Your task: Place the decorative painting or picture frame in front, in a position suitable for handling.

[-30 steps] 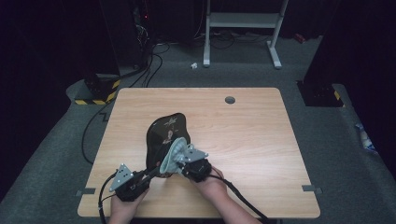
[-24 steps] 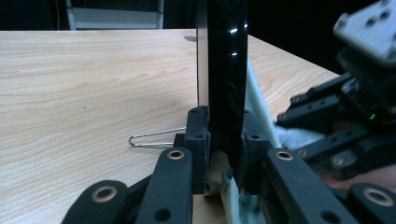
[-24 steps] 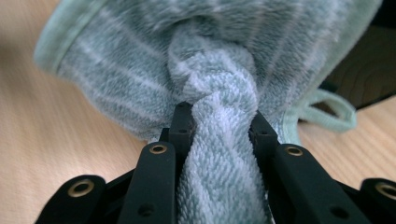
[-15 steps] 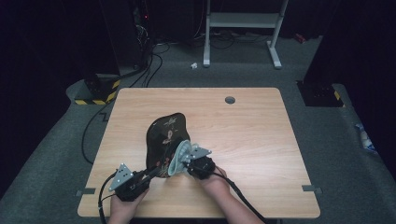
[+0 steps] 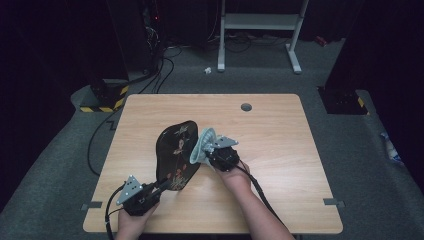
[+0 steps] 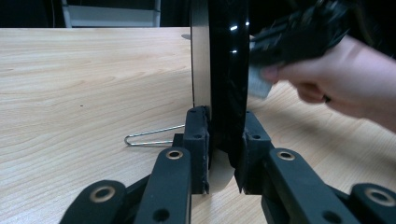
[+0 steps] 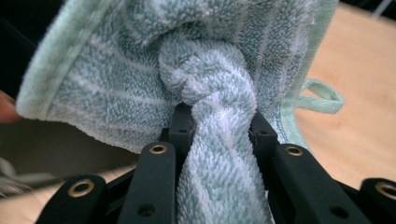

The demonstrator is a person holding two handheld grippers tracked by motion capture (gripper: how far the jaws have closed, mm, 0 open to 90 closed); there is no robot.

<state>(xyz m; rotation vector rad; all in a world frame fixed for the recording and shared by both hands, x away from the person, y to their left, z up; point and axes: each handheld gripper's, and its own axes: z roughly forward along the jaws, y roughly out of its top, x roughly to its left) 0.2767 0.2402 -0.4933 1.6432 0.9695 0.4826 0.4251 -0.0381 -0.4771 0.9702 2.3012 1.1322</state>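
Between the jaws of the left gripper one black lacquered tray is clamped by its near rim, held on edge above the desk; nothing is carried on it. Just beyond those jaws one wire loop is seen lying on the desk. Farther off, one pale green towel is clamped in the right gripper's jaws and pressed against the tray's face.

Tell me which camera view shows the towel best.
The right gripper view: the pale green striped towel sits close up, bunched between the right gripper jaws, its terry weave and hem loop plain. The high view shows it small, pressed against the black tray. The left gripper view shows only a blurred pale scrap of it by the hand.
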